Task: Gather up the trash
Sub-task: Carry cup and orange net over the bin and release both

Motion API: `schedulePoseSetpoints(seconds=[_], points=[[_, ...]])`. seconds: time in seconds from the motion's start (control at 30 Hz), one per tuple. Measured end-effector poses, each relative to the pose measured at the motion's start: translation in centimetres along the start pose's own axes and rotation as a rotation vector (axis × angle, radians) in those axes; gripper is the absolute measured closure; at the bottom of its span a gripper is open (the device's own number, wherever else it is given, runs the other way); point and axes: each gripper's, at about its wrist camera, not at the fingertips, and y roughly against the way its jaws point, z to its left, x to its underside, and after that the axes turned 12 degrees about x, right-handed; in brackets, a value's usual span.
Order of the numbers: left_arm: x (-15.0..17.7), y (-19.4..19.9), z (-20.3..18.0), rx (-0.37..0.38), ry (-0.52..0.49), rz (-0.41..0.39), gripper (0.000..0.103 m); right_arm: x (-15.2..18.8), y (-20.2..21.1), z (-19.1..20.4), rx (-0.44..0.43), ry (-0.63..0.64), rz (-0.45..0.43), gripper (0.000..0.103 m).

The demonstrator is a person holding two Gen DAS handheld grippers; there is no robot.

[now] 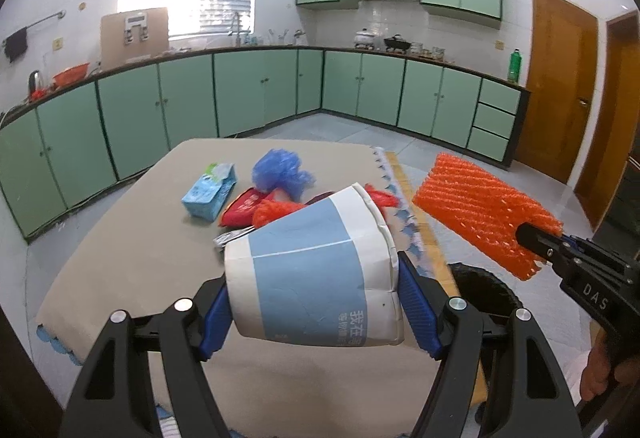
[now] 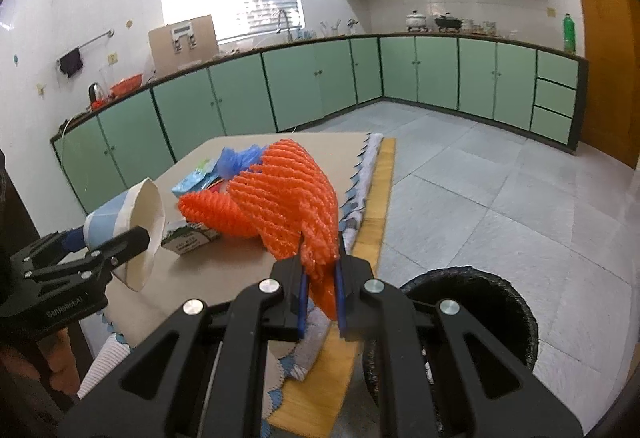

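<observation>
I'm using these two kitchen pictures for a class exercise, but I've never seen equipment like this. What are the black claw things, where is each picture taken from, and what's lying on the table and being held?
No robot here: a person carries a hand-held two-finger gripper in each hand, each with a wide-angle camera looking along its fingers. One picture is from the left gripper, the other from the right gripper, so each also catches the other from the side.

The left gripper is closed on a blue-and-white paper cup, lying sideways. The right one pinches an orange foam net sleeve.

On the cloth-covered table remain a light blue tissue pack, a crumpled blue plastic bag, red and orange wrappers and a small green-and-white carton. A black bin stands on the floor beside the table, probably where the trash goes.
</observation>
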Motion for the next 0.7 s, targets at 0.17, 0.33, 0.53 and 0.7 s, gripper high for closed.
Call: schedulePoseSetpoints(seconds=[0.17, 0.33, 0.53, 0.7], points=[[-0.8, -0.2, -2.1, 0.058, -0.016, -0.002, 0.031, -0.1, 1.6, -2.4, 0.046, -0.042, -0.023, 0.093], [-1.6, -0.7, -4.7, 0.108, -0.051, -0.004, 0.031, -0.1, 2.8, -4.9, 0.101, -0.067, -0.044, 0.093], [-2.2, -1.8, -7.9, 0.179, -0.083, 0.0, 0.031, 0.5, 3.7, -8.2, 0.167, -0.099, -0.055, 0.093], [-2.5, -3.4, -10.6, 0.232, -0.109, 0.015, 0.031, 1.4, 4.0, -10.9, 0.216, -0.131, -0.049, 0.093]])
